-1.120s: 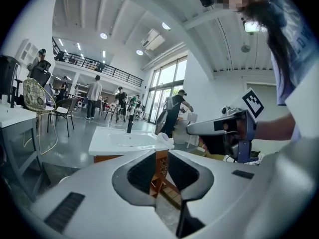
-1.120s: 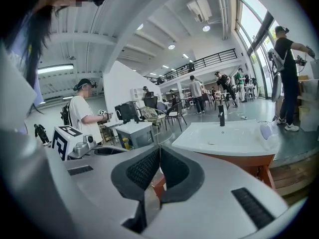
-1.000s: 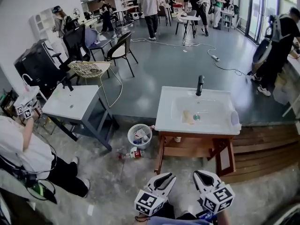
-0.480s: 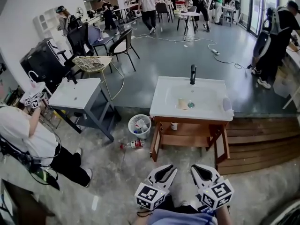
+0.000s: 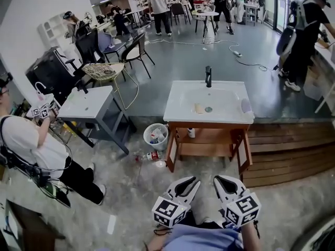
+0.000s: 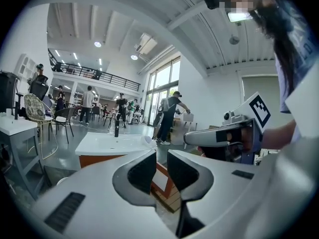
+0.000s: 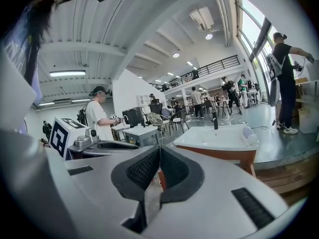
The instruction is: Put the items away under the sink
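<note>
Head view: a white rectangular sink on a wooden stand (image 5: 230,94) stands in the middle of the floor, with a black tap (image 5: 208,76) at its back rim. The wooden shelf under the sink (image 5: 209,149) is open at the front. A small white container (image 5: 191,133) stands at the shelf's left end. Stepped wooden boards (image 5: 285,153) adjoin the stand on its right. A second white basin on a grey metal frame (image 5: 84,104) stands well apart to the left, and a person in a white shirt (image 5: 29,145) crouches beside it.

A white mesh wastebasket (image 5: 156,136) sits just beside the stand's left leg. A clear plastic bottle with a red label (image 5: 152,156) lies on its side on the floor near that leg. It shows only in the head view. A pale lilac object (image 5: 246,105) rests on the sink's right rim. The right gripper view (image 7: 247,132) shows it too.

Both grippers are held low, near the person and well short of the sink. The left gripper (image 5: 184,186) shows its state in its own view (image 6: 162,166): the jaws are a narrow gap apart with nothing between them. That view also shows the right gripper from the side. The right gripper (image 5: 224,184) (image 7: 159,163) has its pads pressed together at the tips and holds nothing.
</note>
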Demonstrator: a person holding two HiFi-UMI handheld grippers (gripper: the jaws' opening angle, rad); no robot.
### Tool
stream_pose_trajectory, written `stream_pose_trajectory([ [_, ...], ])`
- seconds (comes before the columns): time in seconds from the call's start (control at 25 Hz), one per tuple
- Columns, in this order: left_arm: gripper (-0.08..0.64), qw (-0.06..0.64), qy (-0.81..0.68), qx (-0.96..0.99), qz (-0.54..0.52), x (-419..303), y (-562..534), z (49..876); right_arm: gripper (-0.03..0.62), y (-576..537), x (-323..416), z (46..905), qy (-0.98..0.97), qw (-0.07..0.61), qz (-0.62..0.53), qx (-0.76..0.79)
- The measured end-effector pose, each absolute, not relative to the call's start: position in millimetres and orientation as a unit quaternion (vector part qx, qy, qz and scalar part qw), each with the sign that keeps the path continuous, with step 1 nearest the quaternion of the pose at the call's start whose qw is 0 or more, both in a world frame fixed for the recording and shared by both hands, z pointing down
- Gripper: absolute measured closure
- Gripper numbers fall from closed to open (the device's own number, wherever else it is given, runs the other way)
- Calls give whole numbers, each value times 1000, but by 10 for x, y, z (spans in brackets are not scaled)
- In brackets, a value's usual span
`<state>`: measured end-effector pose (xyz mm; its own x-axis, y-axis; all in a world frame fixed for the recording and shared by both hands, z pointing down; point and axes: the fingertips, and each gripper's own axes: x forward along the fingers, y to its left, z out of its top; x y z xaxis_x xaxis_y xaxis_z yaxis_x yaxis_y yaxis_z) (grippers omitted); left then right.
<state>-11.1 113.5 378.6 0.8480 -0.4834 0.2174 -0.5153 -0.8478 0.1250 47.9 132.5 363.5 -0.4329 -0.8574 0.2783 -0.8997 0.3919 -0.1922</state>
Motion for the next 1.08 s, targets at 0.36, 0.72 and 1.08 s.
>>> stream_pose_trajectory([
  [0.36,482,84,-261,958,88,-94,1230,3772,574,1409,483,3625,-833,64,154,527],
  [0.72,482,77,-258,959,93,-148,1306,3765,574,1442,420,3594,-834,65,150,527],
  [1.08,482,76,-258,958,96,-191,1343,3833,574,1465,398,3664,-836,69,148,524],
])
